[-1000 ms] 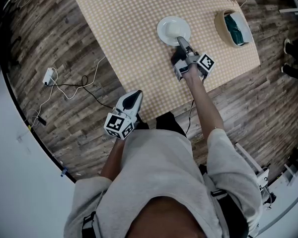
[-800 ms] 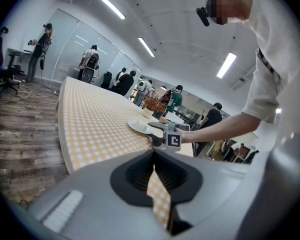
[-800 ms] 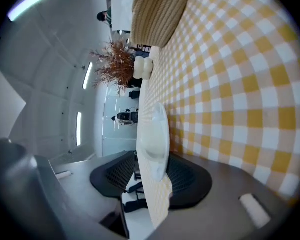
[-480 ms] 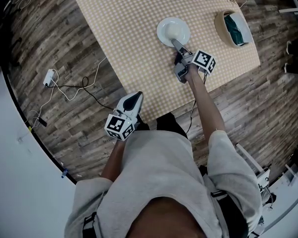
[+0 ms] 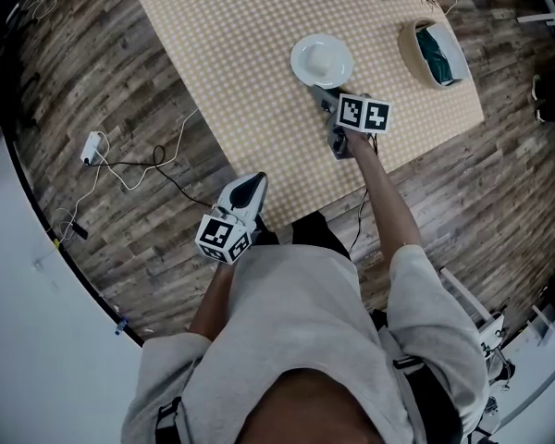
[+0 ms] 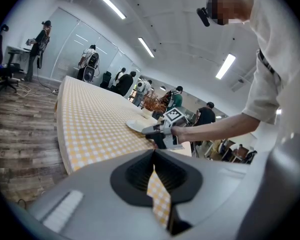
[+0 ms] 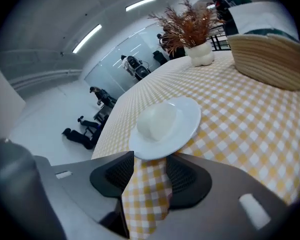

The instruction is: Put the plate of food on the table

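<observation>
plate (image 5: pixel 322 60) with white food (image 7: pixel 157 121) sits flat on the checked surface (image 5: pixel 222 63) | right tool (image 5: pixel 320 96) just beside the plate, jaws wide apart, just closing a little, nothing between them | left tool (image 5: pixel 250 185) by the surface's near edge, jaws together, empty

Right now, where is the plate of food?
In the head view, the plate of food sits on the checked table, just beyond the right claw, left of the woven basket.
</observation>
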